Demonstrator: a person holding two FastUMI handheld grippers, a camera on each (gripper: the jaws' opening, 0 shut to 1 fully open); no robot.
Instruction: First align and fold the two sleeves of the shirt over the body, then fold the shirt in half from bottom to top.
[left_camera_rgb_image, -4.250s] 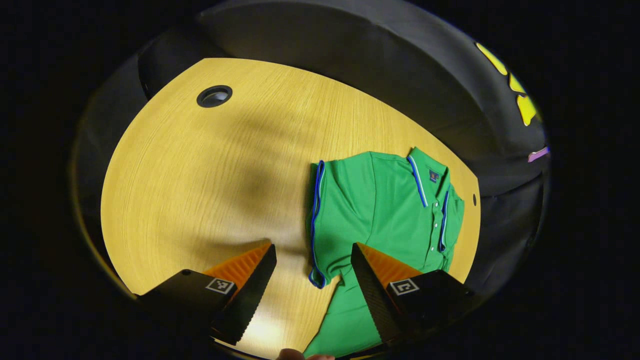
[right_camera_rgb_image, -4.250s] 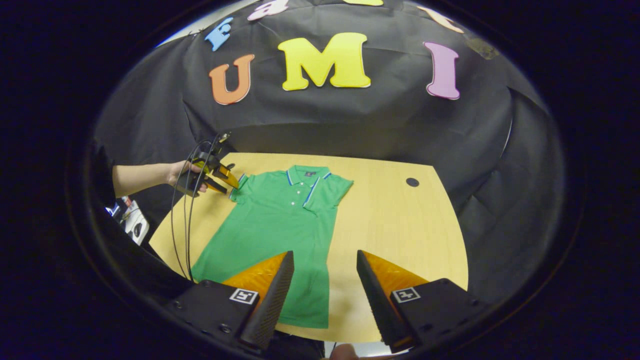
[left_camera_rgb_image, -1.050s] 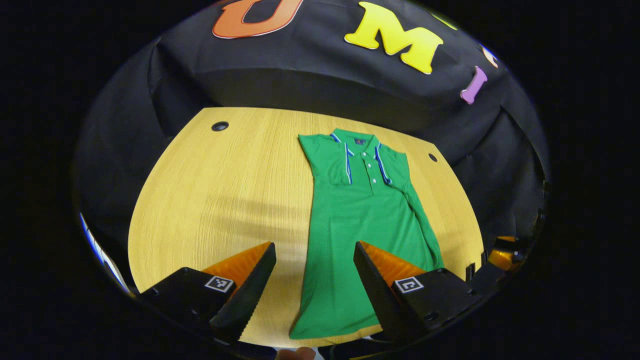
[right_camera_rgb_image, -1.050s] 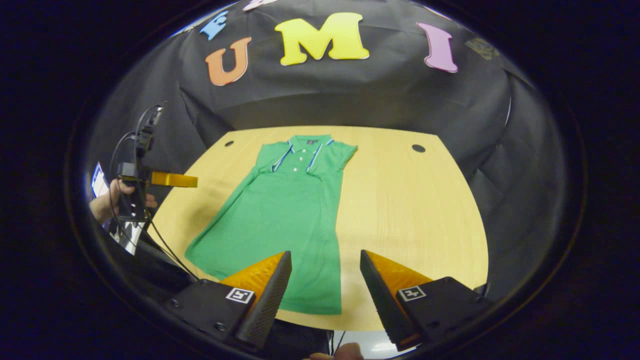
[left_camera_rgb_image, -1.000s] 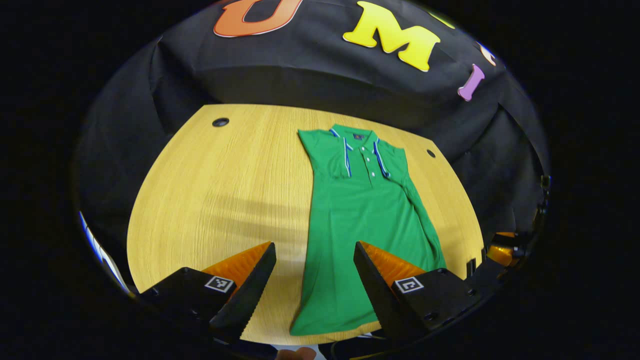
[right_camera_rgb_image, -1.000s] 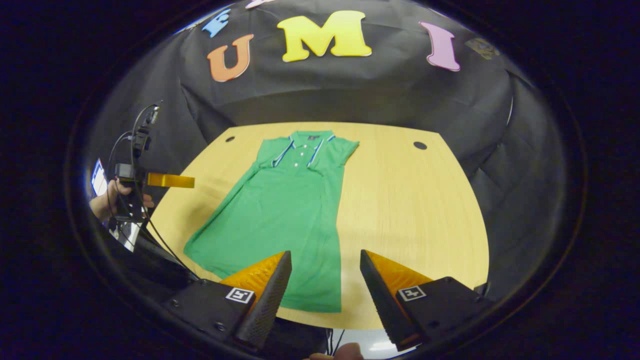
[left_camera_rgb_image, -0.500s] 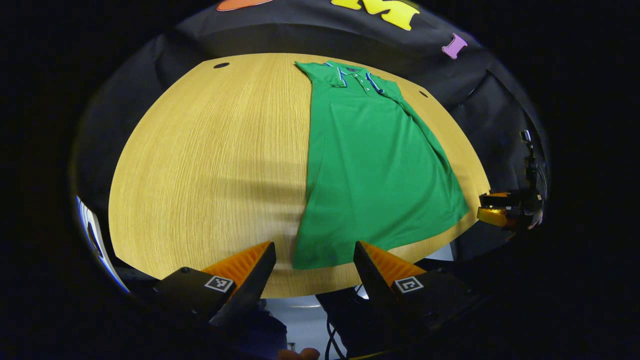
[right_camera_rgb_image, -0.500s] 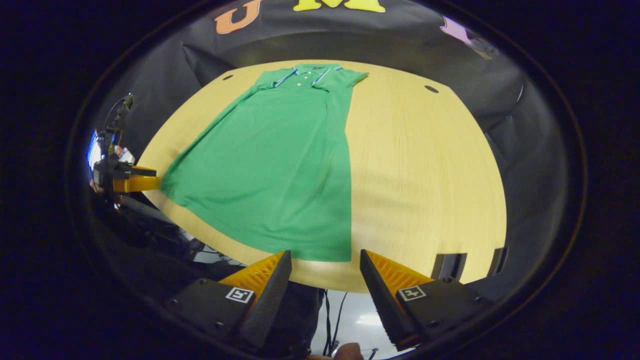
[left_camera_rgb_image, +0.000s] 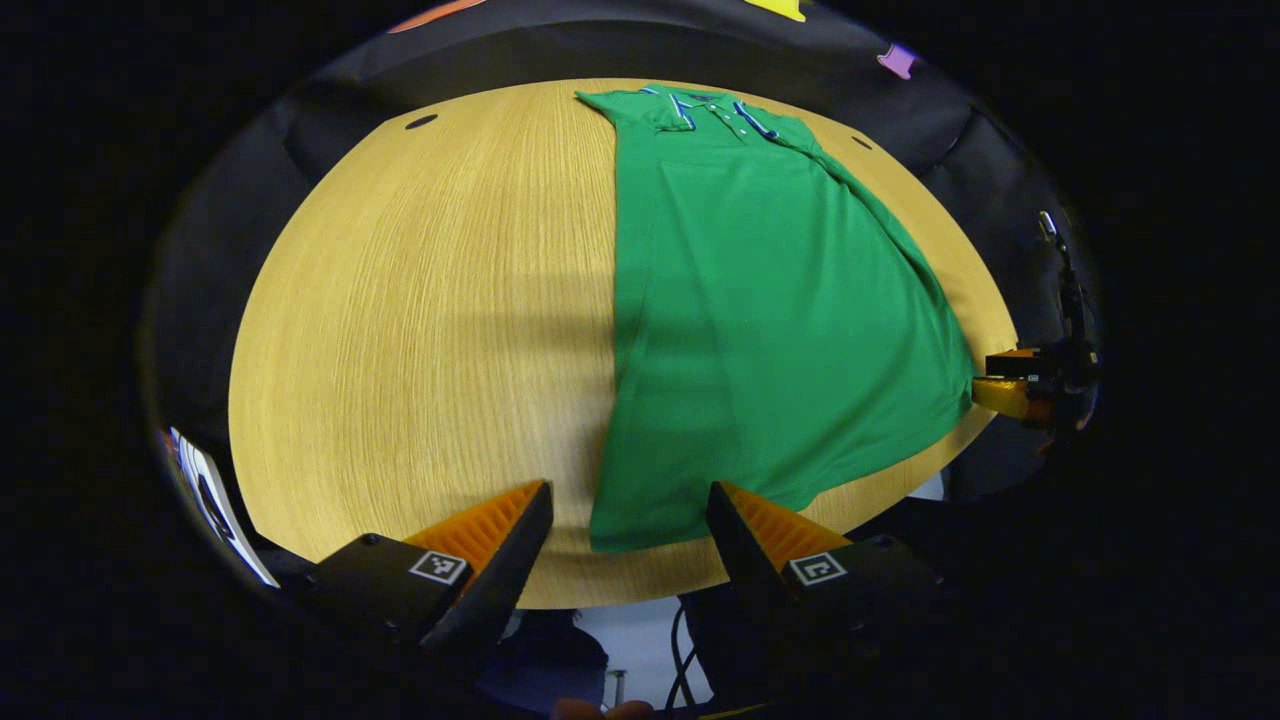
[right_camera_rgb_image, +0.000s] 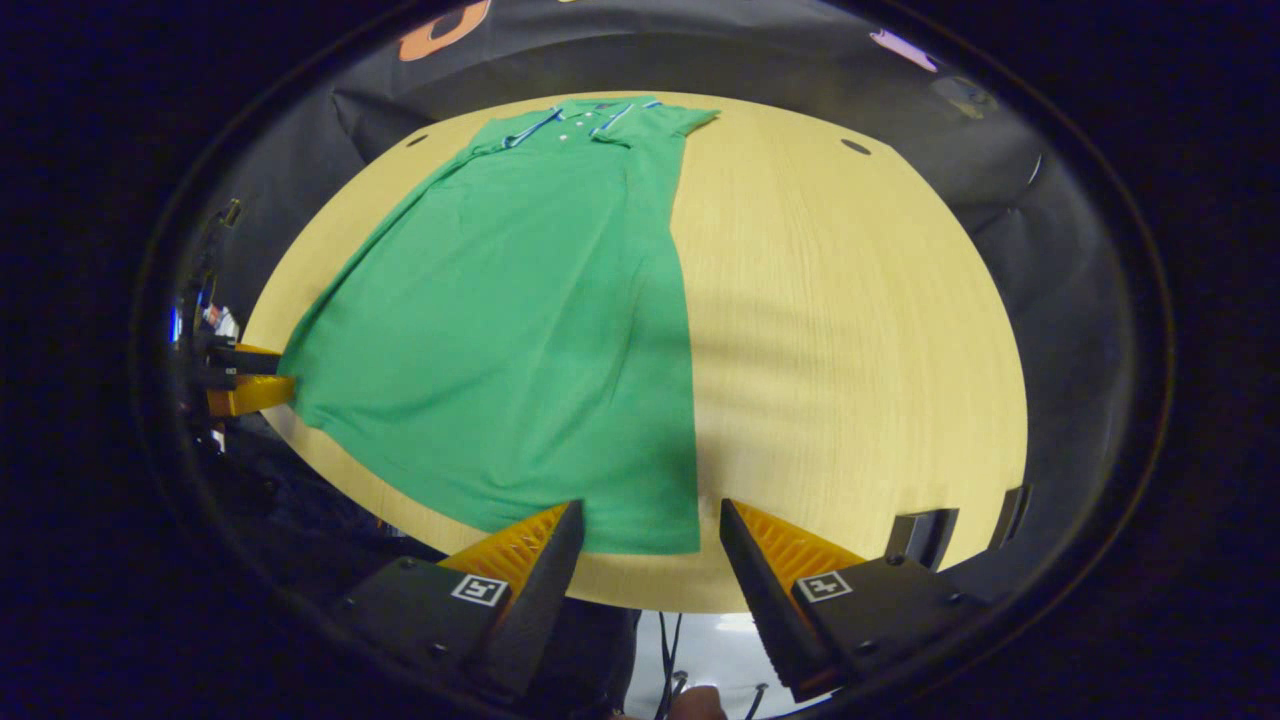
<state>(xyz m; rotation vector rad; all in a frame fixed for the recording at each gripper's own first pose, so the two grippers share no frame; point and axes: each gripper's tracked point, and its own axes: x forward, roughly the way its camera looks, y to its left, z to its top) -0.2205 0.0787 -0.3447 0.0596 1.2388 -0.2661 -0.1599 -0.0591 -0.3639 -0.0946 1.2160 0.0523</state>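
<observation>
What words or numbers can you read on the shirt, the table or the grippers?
Shirt: a tiny dark badge at the collar, too small to read.
Left gripper and right gripper: black-and-white square patterns on the finger bases, not words.
Table: no writing.
</observation>
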